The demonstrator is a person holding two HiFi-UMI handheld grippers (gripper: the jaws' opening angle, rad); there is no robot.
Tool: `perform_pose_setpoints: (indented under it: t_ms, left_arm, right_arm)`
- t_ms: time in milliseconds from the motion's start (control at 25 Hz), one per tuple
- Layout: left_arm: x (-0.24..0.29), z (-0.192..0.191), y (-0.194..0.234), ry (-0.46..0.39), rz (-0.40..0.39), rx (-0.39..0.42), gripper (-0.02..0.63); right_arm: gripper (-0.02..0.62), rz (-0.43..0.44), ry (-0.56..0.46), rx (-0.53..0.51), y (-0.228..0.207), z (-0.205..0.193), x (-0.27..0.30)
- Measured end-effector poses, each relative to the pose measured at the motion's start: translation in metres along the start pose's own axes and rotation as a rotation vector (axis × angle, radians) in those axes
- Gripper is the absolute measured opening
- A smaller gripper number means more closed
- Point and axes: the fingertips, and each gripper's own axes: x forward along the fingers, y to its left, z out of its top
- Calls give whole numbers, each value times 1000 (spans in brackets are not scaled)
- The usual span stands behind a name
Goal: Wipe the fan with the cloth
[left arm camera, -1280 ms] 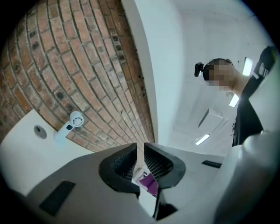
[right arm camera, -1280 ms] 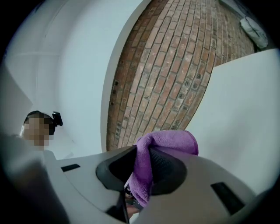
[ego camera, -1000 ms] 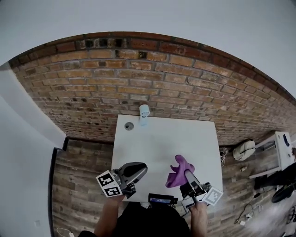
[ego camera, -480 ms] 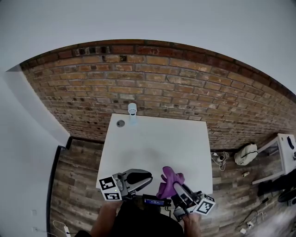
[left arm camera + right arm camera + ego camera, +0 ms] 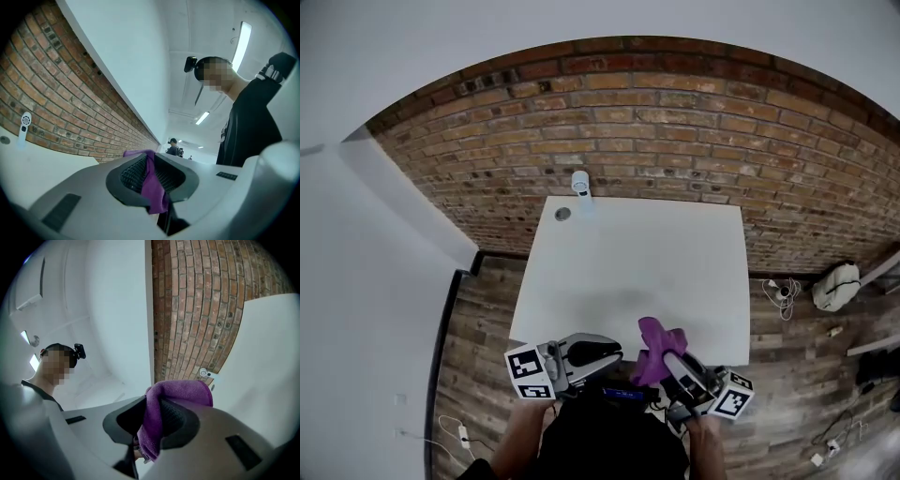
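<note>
A small white fan (image 5: 580, 183) stands at the far left corner of the white table (image 5: 675, 262), against the brick wall; it also shows in the left gripper view (image 5: 26, 123) and the right gripper view (image 5: 205, 373). My right gripper (image 5: 666, 358) hovers at the table's front edge, shut on a bunched purple cloth (image 5: 656, 339) that bulges over its jaws (image 5: 178, 390). My left gripper (image 5: 614, 352) is beside it, level, at the front left. In its own view a thin purple strip of cloth (image 5: 152, 180) is pinched between its jaws.
A small round disc (image 5: 562, 214) lies on the table near the fan. On the wooden floor to the right lie a pale bag (image 5: 836, 286) and cables (image 5: 783, 291). A white wall closes off the left side.
Both grippers have drawn back from over the table to its front edge, the cloth still in the right one. The head view has swung, so the table sits farther ahead.
</note>
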Motion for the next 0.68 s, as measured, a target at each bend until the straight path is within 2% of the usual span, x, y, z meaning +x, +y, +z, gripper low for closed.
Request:
perform_pose_setpoints:
  t_ms: [240,680]
  left_arm:
    - [14,10,-8,24,9,40,55]
    - [20,5,-12,42,-7,41,55]
  right_arm:
    - [74,55,-42,-6,10,14,-3]
    - [74,86,-62,19,12,16,-8]
